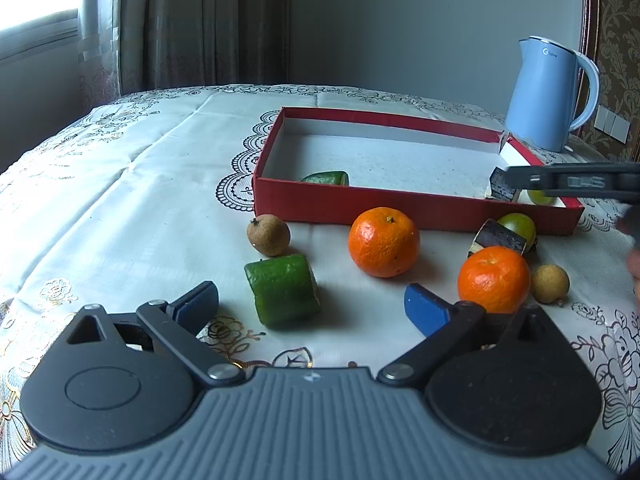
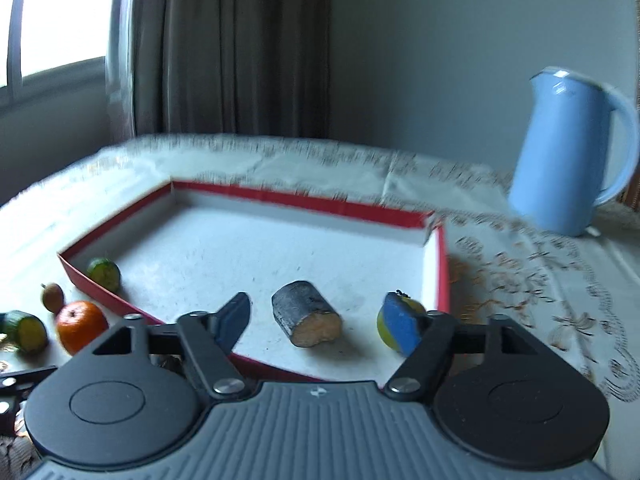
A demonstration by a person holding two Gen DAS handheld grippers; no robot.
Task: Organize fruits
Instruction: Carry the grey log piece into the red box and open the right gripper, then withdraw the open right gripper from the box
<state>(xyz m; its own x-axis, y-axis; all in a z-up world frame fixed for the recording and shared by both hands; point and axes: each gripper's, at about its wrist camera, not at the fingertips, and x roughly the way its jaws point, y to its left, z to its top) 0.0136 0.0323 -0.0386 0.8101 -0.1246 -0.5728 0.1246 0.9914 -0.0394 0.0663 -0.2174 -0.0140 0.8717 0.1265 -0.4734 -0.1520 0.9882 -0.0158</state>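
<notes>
My right gripper [image 2: 318, 322] hangs low over the red box [image 2: 440, 264], and its jaws stand wide with nothing pressed between them. The dark cut piece [image 2: 306, 320] lies on the white floor of the box right between the fingers, not touched by either pad. Just behind the right finger sits a small yellow-green fruit [image 2: 384, 330]. If I pull back carelessly, this finger can catch that fruit and roll it, or it can knock the dark piece, which rests on its round side and looks ready to turn over.

My left gripper [image 1: 312, 306] is also wide open and empty, above the worktop [image 1: 120, 200]. The green cut piece [image 1: 282, 290] is between its fingers, a little to the left. The near orange [image 1: 494, 280] is just beside the right finger; closing here may push it against the small brown fruit [image 1: 550, 284], and both are round enough to run toward the edge.

Several fruits are not yet in the box: the other orange [image 1: 384, 242], the brown fruit [image 1: 268, 235] and a second dark piece [image 1: 498, 238] close to the box wall. Only one green piece [image 2: 104, 274] lies in the far left corner. The front wall is low, so a dragged fruit could shift the whole box.
</notes>
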